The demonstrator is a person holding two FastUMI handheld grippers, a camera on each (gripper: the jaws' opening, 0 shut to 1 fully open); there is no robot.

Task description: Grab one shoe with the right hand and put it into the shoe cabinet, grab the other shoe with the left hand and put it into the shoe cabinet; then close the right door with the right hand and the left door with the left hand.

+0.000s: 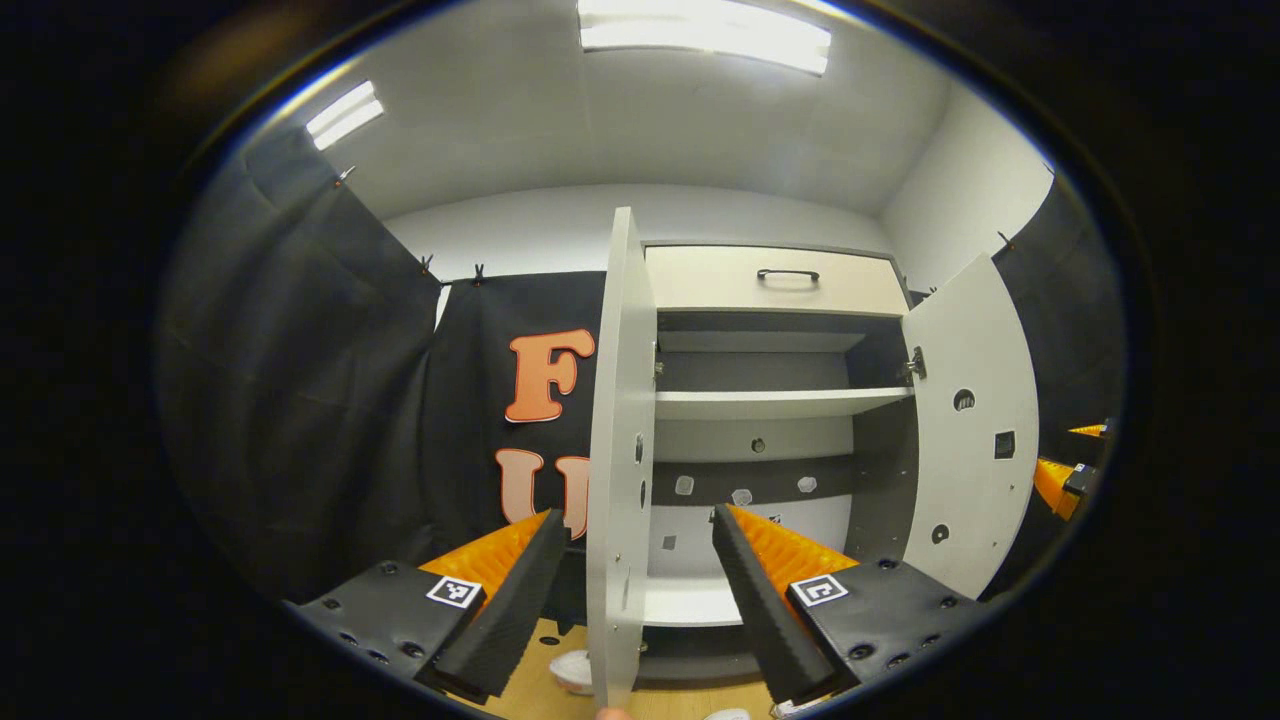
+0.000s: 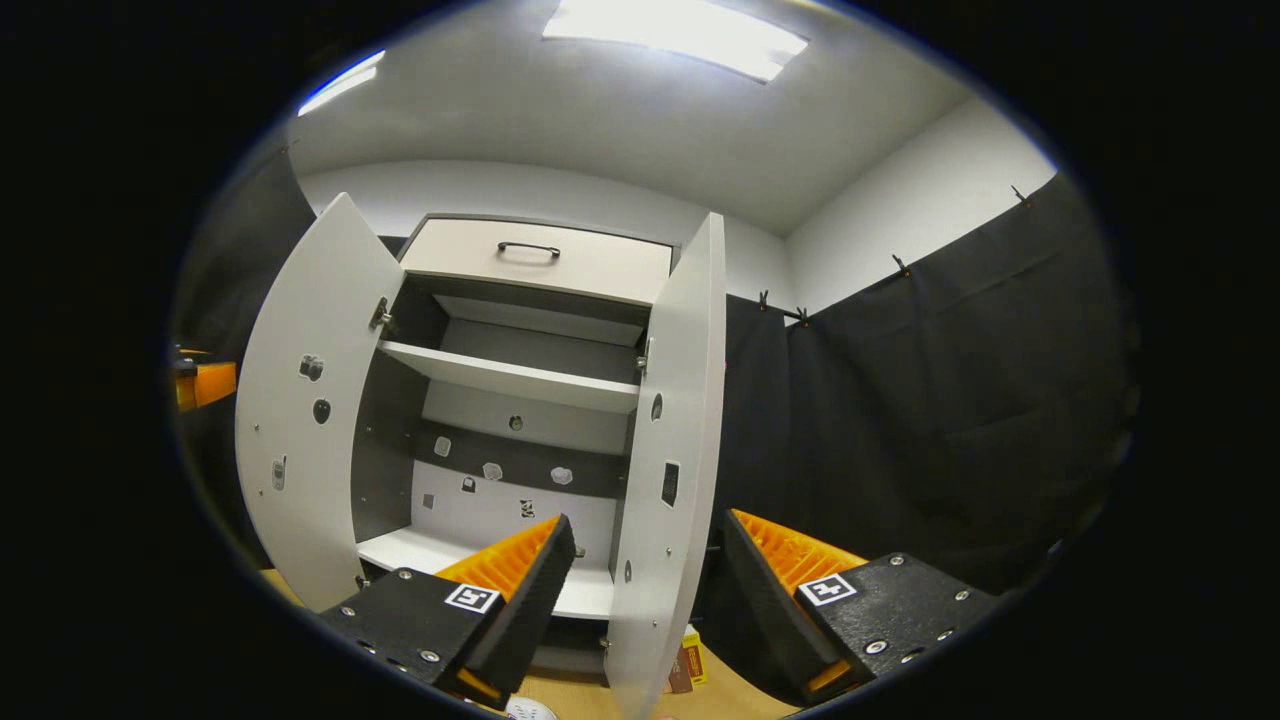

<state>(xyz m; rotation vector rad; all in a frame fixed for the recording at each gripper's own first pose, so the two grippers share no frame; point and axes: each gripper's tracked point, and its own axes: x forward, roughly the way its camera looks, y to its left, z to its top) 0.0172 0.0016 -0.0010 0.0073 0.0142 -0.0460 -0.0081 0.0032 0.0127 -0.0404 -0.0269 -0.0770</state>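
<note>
Left fingers (image 1: pixel 640 590): spread wide, holding nothing; the left door's edge stands in the gap between them, touching neither.
Left door (image 1: pixel 620 450): open, seen edge-on in the left gripper view; its bottom is cut off at the rim.
Right fingers (image 2: pixel 648 600): spread wide, holding nothing; the right door's edge stands between them, touching neither.
Right door (image 2: pixel 670 440): open, seen nearly edge-on in the right gripper view; its lower end runs out of sight.
Cabinet (image 1: pixel 770 400): beyond the fingers, shelves bare where visible; part of the bottom shelf is hidden behind the fingers and doors.
Shoe (image 1: pixel 572 668): a white shape on the floor just below the left fingers, mostly cut off and hidden by the door; hard to make out.
Other shoe: cannot tell; small white scraps at the lower rims are too cropped to name.
</note>
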